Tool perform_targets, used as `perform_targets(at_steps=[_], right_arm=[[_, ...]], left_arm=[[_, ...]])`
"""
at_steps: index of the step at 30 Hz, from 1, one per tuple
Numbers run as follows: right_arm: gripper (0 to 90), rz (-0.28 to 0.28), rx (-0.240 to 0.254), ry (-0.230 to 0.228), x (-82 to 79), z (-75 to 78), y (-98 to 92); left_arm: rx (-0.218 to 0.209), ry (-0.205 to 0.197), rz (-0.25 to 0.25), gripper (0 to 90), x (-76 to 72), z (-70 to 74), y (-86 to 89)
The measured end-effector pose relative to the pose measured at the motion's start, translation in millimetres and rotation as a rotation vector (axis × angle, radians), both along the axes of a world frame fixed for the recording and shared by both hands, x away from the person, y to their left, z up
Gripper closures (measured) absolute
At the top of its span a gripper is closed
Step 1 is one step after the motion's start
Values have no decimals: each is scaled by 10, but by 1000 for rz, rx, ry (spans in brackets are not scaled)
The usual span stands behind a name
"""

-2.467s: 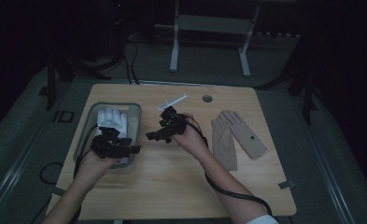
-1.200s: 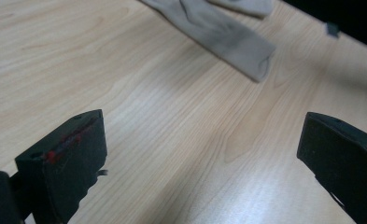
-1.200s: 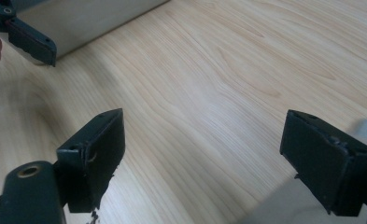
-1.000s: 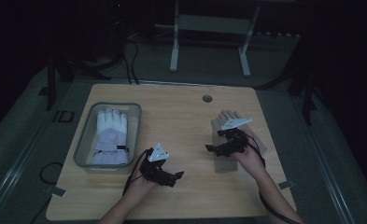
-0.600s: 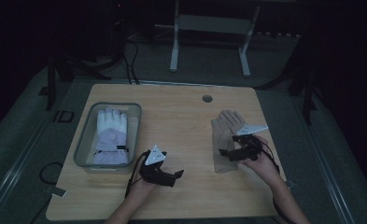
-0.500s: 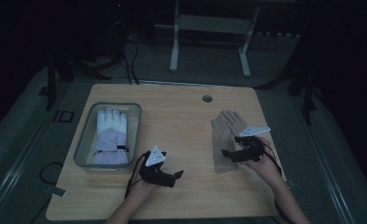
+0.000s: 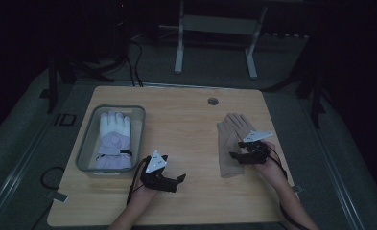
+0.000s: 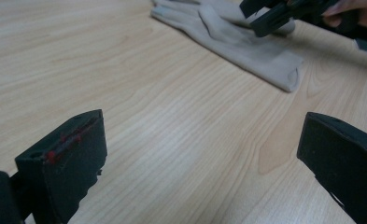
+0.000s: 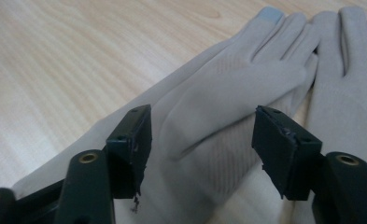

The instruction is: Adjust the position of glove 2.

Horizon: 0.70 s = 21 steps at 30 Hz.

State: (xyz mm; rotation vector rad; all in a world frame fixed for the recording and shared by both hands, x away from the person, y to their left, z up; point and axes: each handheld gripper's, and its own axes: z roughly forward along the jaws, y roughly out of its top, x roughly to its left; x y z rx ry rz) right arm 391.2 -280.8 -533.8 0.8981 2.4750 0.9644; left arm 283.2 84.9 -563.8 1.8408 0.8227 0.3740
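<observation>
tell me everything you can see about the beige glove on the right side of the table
The beige glove lies flat on the wooden table, fingers pointing away from the person, cuff toward the near edge. It looks like thin, soft knit fabric with a ribbed patch on the palm area and a pale grey tip on one finger. A second layer of the same fabric lies beside it in the right gripper view, perhaps its pair. The right gripper has just been closing, its jaws straddling a raised fold of the fabric; whether the pads press it yet I cannot tell.
</observation>
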Motion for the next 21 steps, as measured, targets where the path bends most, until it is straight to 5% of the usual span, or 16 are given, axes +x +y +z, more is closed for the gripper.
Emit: perform_targets(at_steps=[10, 13, 17, 21], right_arm=[[401, -16, -24, 72, 232, -180, 140], [488, -15, -33, 80, 215, -165, 164], [711, -30, -56, 94, 182, -134, 229], [753, -42, -57, 106, 157, -119, 305]], left_arm=[[12, -10, 5, 18, -27, -3, 1], [1, -4, 3, 18, -29, 0, 16], [-1, 5, 5, 18, -20, -14, 20], [0, 7, 7, 18, -18, -21, 12]])
